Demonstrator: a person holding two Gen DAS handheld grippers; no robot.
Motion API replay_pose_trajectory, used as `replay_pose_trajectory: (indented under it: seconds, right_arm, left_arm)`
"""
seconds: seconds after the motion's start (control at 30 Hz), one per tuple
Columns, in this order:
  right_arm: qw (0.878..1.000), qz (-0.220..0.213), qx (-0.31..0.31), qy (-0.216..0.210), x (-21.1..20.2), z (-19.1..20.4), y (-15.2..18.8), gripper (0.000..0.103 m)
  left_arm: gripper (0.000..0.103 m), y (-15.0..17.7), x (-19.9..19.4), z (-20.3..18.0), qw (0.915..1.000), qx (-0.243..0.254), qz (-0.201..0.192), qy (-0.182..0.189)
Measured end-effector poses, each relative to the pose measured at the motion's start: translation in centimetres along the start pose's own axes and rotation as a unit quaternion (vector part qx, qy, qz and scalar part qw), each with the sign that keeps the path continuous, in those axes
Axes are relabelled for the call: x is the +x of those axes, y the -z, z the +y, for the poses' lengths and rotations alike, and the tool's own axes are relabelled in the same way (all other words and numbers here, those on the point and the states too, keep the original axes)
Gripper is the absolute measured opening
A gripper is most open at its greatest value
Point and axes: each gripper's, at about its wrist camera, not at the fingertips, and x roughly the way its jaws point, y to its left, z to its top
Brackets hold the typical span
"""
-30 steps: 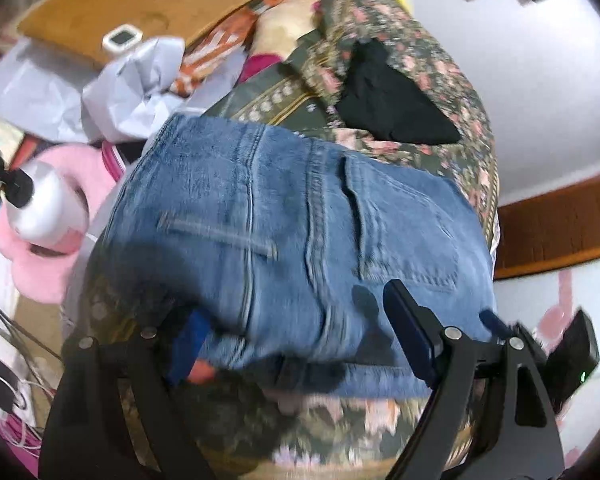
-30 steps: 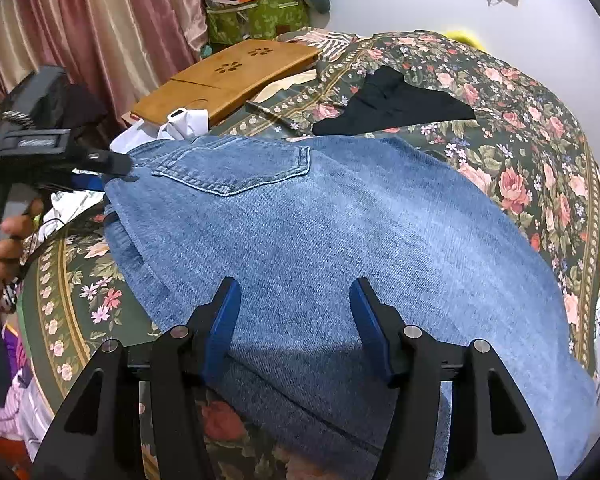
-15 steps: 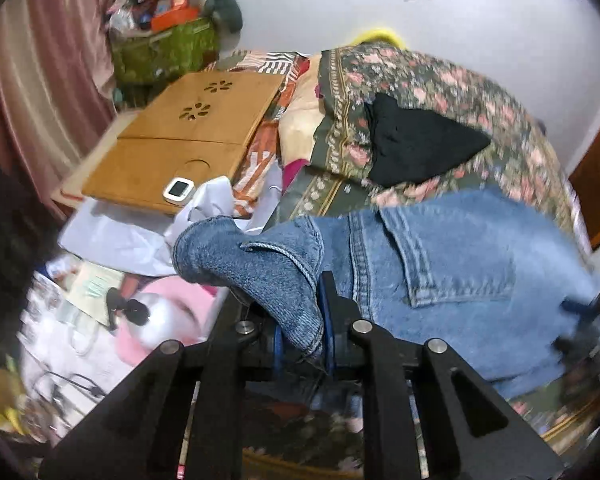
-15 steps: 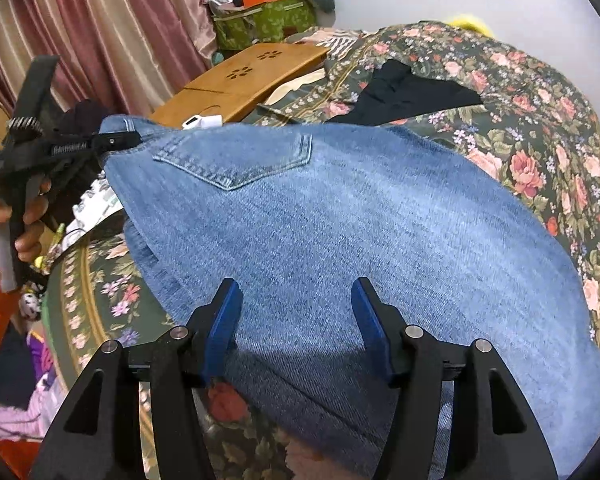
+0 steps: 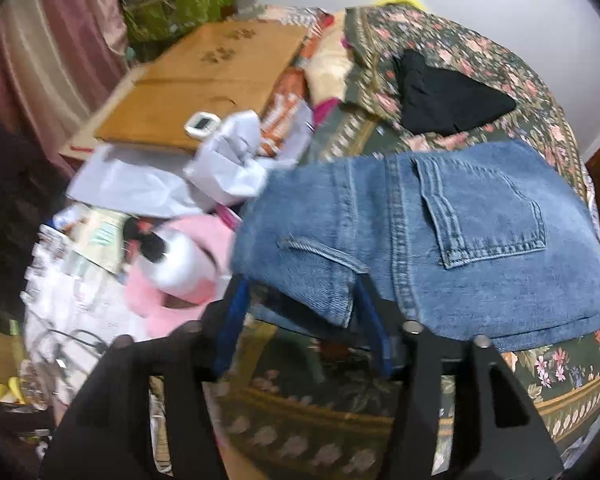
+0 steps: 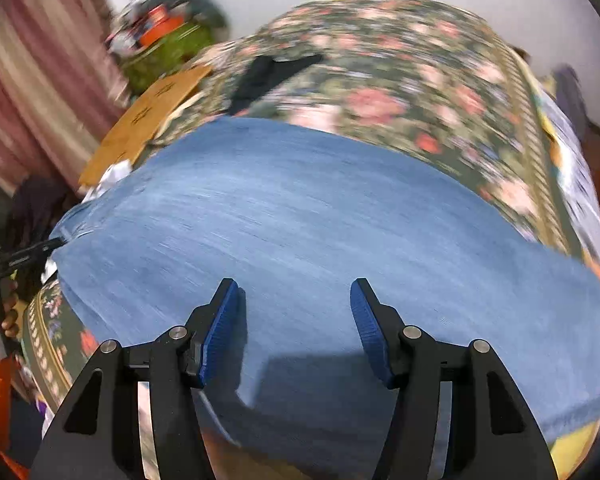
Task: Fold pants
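Observation:
Blue jeans lie folded on the floral bedspread, back pocket up. Their waistband corner hangs loose between the fingers of my left gripper, whose jaws are opening and whose pads do not press the cloth. In the right wrist view, which is motion-blurred, the denim fills the middle. My right gripper hovers open just above it with nothing held. The left gripper shows there at the jeans' left end, held by a hand.
A black garment lies further back on the bed. Left of the bed are a wooden lap desk, crumpled white paper, a white bottle on something pink, and loose papers. Curtains hang at far left.
My left gripper, shut on the waistband corner half a second ago, has let it go and its jaws have parted. The right gripper has swept sideways over the jeans and rolled.

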Motion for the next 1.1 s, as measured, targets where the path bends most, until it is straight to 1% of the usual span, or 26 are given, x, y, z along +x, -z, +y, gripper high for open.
replay_pose_trajectory:
  seconds: [0.1, 0.13, 0.17, 0.23, 0.3, 0.37, 0.4, 0.53, 0.6, 0.67, 0.8, 0.9, 0.93, 0.97, 1.0, 1.03, 1.07, 1.1]
  right_arm:
    - [0.999, -0.010, 0.050, 0.012, -2.2, -3.6, 2.0, 0.055]
    - [0.998, -0.012, 0.066, 0.018, -2.7, -4.6, 2.4, 0.057]
    - [0.996, -0.017, 0.082, 0.025, -3.3, -5.6, 3.0, 0.057]
    - [0.992, -0.030, 0.115, 0.043, -4.8, -7.9, 4.2, 0.057]
    - [0.986, -0.047, 0.150, 0.059, -6.3, -10.6, 5.6, 0.058]
    - [0.978, -0.064, 0.183, 0.074, -7.7, -13.2, 6.7, 0.058]
    - [0.972, -0.073, 0.206, 0.084, -8.5, -15.0, 7.4, 0.059]
    - [0.950, -0.094, 0.272, 0.119, -10.2, -20.4, 9.2, 0.059]
    - [0.940, -0.096, 0.299, 0.135, -10.5, -22.8, 9.8, 0.059]
    - [0.931, -0.097, 0.322, 0.140, -10.4, -25.1, 10.3, 0.059]
    - [0.919, -0.094, 0.358, 0.135, -9.5, -27.6, 11.0, 0.059]
    - [0.911, -0.101, 0.384, 0.112, -8.7, -28.9, 11.1, 0.057]
    - [0.910, -0.102, 0.387, 0.108, -8.4, -29.0, 11.0, 0.052]
    - [0.910, -0.105, 0.386, 0.107, -8.3, -29.1, 10.8, 0.049]
    - [0.911, -0.109, 0.382, 0.111, -8.4, -29.1, 10.7, 0.044]
    - [0.912, -0.113, 0.378, 0.113, -8.5, -29.1, 10.6, 0.031]
    - [0.913, -0.117, 0.374, 0.115, -8.8, -29.2, 10.5, 0.023]
    - [0.914, -0.121, 0.369, 0.119, -9.1, -29.3, 10.3, 0.010]
  left_arm:
    - [0.060, -1.1, -1.9, -0.7, 0.9988, 0.015, -0.022, -0.041]
    - [0.064, -1.6, -2.5, -1.2, 0.9982, 0.021, -0.029, -0.049]
    - [0.069, -2.2, -3.0, -1.8, 0.9977, 0.025, -0.037, -0.052]
    - [0.076, -3.3, -4.1, -3.0, 0.9964, 0.028, -0.058, -0.056]
    - [0.079, -4.3, -5.0, -4.5, 0.9949, 0.028, -0.076, -0.060]
    - [0.084, -5.3, -5.3, -6.2, 0.9951, 0.034, -0.082, -0.044]
    - [0.085, -5.7, -5.2, -7.1, 0.9954, 0.038, -0.081, -0.034]
    - [0.086, -6.8, -3.6, -11.9, 0.9958, 0.069, -0.059, -0.011]
    - [0.086, -6.9, -2.3, -14.6, 0.9952, 0.088, -0.043, 0.000]
    - [0.086, -6.8, -1.2, -17.0, 0.9937, 0.108, -0.028, 0.009]
    - [0.086, -6.0, 0.8, -21.4, 0.9883, 0.151, 0.003, 0.022]
    - [0.086, -5.0, 2.3, -24.3, 0.9823, 0.180, 0.036, 0.039]
    - [0.086, -4.7, 2.4, -25.0, 0.9818, 0.183, 0.034, 0.036]
    - [0.087, -4.4, 2.2, -25.6, 0.9822, 0.185, 0.020, 0.027]
    - [0.087, -4.3, 2.1, -26.1, 0.9810, 0.192, 0.016, 0.024]
    - [0.087, -4.3, 2.0, -26.5, 0.9798, 0.197, 0.020, 0.027]
    - [0.087, -4.3, 1.9, -26.8, 0.9790, 0.200, 0.023, 0.034]
    - [0.087, -4.3, 1.8, -27.1, 0.9782, 0.200, 0.029, 0.046]
